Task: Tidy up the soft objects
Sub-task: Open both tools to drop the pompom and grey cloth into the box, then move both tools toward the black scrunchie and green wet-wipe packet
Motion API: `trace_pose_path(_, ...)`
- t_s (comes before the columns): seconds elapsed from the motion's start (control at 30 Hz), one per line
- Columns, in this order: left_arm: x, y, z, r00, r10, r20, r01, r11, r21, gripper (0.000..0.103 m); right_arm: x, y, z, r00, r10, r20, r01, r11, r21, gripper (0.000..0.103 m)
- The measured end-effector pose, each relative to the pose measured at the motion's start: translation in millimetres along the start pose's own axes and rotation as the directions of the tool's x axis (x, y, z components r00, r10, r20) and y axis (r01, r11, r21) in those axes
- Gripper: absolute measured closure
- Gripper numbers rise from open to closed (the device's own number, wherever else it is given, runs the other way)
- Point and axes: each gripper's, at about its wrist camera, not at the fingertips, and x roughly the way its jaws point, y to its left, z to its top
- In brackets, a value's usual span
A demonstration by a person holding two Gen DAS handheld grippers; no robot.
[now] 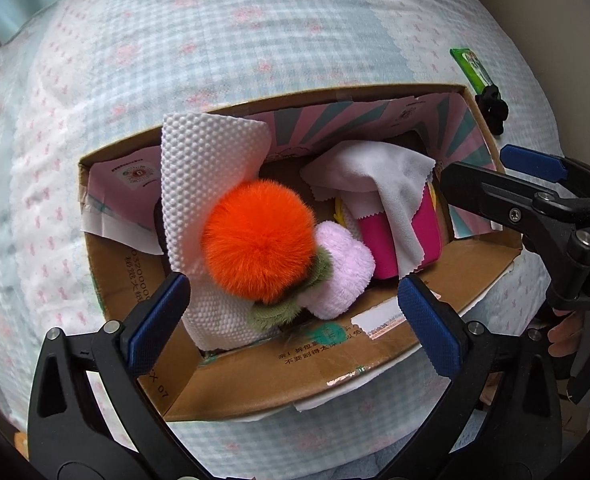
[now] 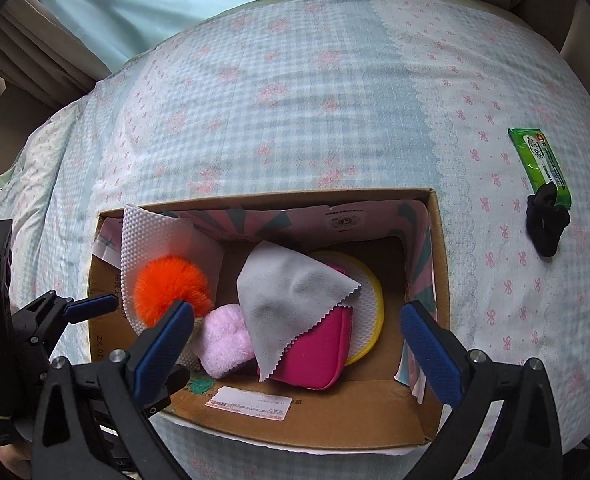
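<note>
Above the open cardboard box point(image 1: 231, 372), the left gripper point(image 1: 293, 316) hangs with its blue pads spread wide and nothing between them. Just under it lies the fluffy orange pompom point(image 1: 259, 240) with green felt leaves, resting on a white dimpled paper sheet point(image 1: 207, 160) that leans on the box's left wall. The right gripper point(image 2: 297, 344) is spread and empty too, over the box's right half, where a grey cloth with zigzag edges point(image 2: 291, 300) drapes a magenta fabric pouch point(image 2: 319, 352). A pale pink plush piece point(image 2: 225, 340) sits between pompom and pouch. I judge both items were let go here so that the soft things stay together. Near the bed's right edge, a green wipes packet point(image 2: 539, 164) and a black scrunchie point(image 2: 547, 220) remain outside the box.
</note>
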Motion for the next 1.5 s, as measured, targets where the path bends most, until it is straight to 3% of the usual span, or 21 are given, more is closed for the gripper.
trace_pose_path(0.17, -30, -1, 0, 0.999, -0.015, 0.038, 0.016, 0.999, -0.034, 0.0, -26, 1, 0, 0.999, -0.017, 0.038, 0.017, 1.0, 0.0, 0.0)
trace_pose_path(0.43, -113, -14, -2, 0.985, 0.015, 0.17, -0.005, 0.998, -0.059, 0.0, -117, 1, 1, 0.976, -0.095, 0.197, 0.096, 0.995, 0.005, 0.0)
trace_pose_path(0.57, -151, -31, 3, 0.966, 0.043, 0.256, -0.036, 0.999, -0.033, 0.0, -164, -6, 2, 0.959, -0.138, 0.246, 0.139, 0.99, 0.012, 0.0)
trace_pose_path(0.83, -197, -83, 20, 0.933, -0.02, 0.36, -0.001, 0.998, 0.057, 0.0, -237, -43, -1, 0.909, -0.278, 0.309, 0.292, 0.957, 0.003, 0.0)
trace_pose_path(1.17, -186, -186, 39, 0.928, -0.006, 0.372, -0.013, 0.999, 0.049, 0.0, -282, -139, 8, 0.903, -0.275, 0.329, 0.299, 0.954, -0.022, 0.0)
trace_pose_path(1.3, -166, -236, 50, 0.935, 0.011, 0.354, -0.015, 1.0, 0.01, 0.0, -280, -185, 20, 0.923, -0.211, 0.322, 0.247, 0.966, -0.075, 0.0)
trace_pose_path(1.5, -128, -296, 72, 0.945, -0.025, 0.326, 0.037, 0.999, -0.032, 0.0, -272, -240, 46, 0.948, -0.156, 0.277, 0.206, 0.965, -0.16, 0.0)
